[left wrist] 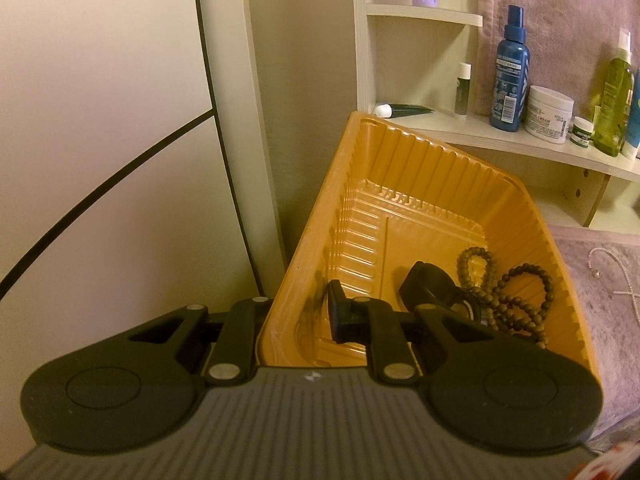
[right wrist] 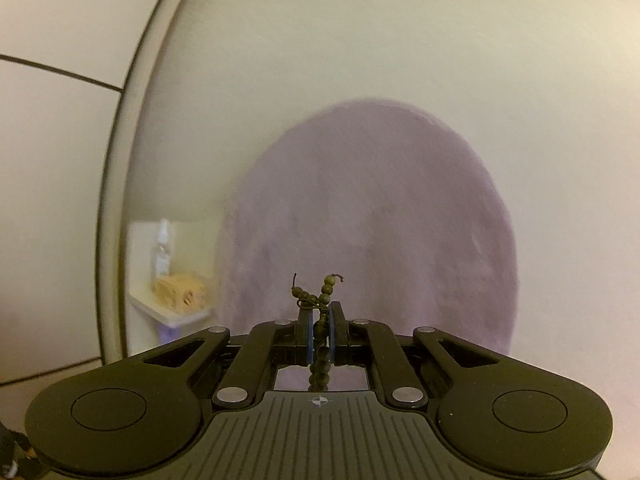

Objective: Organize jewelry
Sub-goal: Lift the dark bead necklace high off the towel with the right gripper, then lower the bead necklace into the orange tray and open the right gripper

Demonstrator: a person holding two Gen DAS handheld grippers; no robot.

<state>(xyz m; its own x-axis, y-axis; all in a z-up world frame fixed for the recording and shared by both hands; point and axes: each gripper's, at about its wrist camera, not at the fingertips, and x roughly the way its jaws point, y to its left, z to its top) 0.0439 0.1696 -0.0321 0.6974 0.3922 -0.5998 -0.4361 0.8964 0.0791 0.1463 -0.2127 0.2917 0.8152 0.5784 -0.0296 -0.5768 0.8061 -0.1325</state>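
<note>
Left wrist view: the left gripper (left wrist: 298,316) clamps the near-left rim of an orange ribbed plastic tray (left wrist: 404,168), one finger inside the wall and the other outside it. The tray is tilted and sits at the left end of a surface covered with pinkish-lilac cloth (left wrist: 616,312). In the tray's near-right corner lie a strand of dark wooden beads (left wrist: 516,296) in loose loops and, touching it, a black watch (left wrist: 430,288). On the cloth to the right of the tray lies a thin pale chain (left wrist: 600,264). Behind the tray, a pale shelf (left wrist: 520,140) carries a blue spray bottle (left wrist: 510,76), a white cream jar (left wrist: 549,114), a green bottle (left wrist: 614,104) and small tubes.

Right wrist view: the right gripper (right wrist: 321,330) has its fingers pressed together on a brown bead bracelet (right wrist: 322,300). Some beads stick up above the fingertips and the rest hang below. Behind is a blurred lilac towel (right wrist: 368,220) against a pale wall.
</note>
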